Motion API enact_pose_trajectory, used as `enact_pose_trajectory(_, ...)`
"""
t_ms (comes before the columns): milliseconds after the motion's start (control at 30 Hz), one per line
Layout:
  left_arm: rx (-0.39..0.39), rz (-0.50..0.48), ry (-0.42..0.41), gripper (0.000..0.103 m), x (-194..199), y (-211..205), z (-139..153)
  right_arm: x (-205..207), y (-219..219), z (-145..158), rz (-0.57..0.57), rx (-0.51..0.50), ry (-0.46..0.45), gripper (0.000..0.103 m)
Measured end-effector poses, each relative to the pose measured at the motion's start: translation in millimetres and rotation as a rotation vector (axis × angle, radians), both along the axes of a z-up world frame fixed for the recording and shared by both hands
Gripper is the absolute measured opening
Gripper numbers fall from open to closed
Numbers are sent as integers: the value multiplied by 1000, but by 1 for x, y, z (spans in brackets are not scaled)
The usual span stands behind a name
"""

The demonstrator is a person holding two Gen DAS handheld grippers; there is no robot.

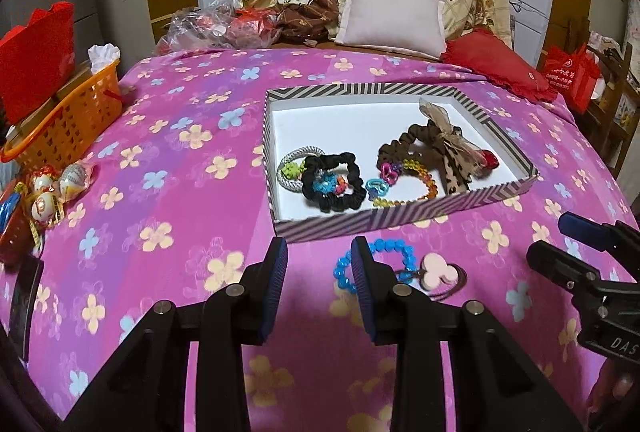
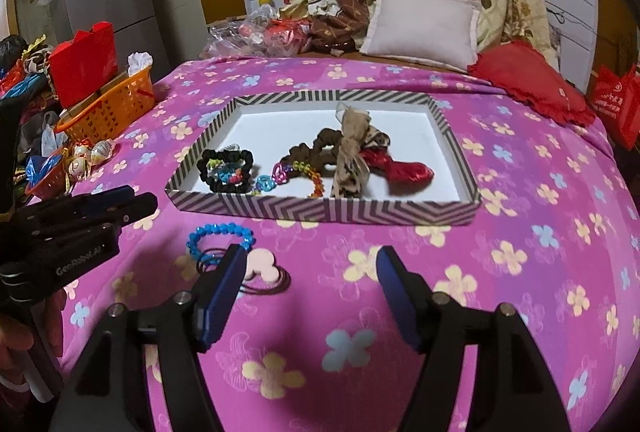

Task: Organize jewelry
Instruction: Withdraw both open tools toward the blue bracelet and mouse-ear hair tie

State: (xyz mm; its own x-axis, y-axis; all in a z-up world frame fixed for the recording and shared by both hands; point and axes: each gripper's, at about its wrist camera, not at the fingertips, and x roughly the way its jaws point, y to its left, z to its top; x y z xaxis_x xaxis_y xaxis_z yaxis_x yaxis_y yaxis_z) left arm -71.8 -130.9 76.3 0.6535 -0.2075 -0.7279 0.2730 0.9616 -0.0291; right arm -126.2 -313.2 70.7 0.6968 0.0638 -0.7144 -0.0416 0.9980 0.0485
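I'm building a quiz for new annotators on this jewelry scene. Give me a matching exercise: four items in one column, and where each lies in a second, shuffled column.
Things:
1. blue bead bracelet
2. black scrunchie
3. red hair accessory
4. white pillow

Places:
A. inside the striped box, at its left end
B. on the pink bedspread, in front of the box
C. beyond the box, at the head of the bed
D. inside the box, towards its right end

Pairs: 1-B, 2-A, 3-D, 4-C
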Motion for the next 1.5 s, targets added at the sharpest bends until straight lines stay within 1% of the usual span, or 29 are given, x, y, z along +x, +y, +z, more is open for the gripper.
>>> enact_pose_trajectory(133, -8, -4, 3, 33, -12, 2, -2, -9, -3, 0, -10, 0, 1, 71)
enact_pose_trajectory(300, 1, -4, 9, 33, -22, 2, -6, -16, -4, -4, -19, 4, 14, 72)
enact_pose_trajectory(600, 11, -13, 15, 33, -30, 4, -10, -30, -9, -11, -32, 3, 35, 75)
enact_pose_trajectory(700, -2, -10, 27, 33, -31, 9, -12, -31, -12, -13, -33, 8, 40, 75)
enact_pose_trajectory(833, -32, -15, 55, 33, -31, 17, -17, -32, -14, -16, -34, 14, 44, 75)
enact_pose_trajectory(1033, -38, -2, 78, 33, -29, 28, -24, -29, -11, -19, -25, 15, 53, 75)
enact_pose_trajectory(1367, -43, 4, 82, 33, -26, 31, -25, -19, -4, -30, -1, 12, 78, 75)
enact_pose_trajectory(1500, -50, 7, 92, 33, -24, 30, -25, -12, 1, -36, 26, 11, 89, 75)
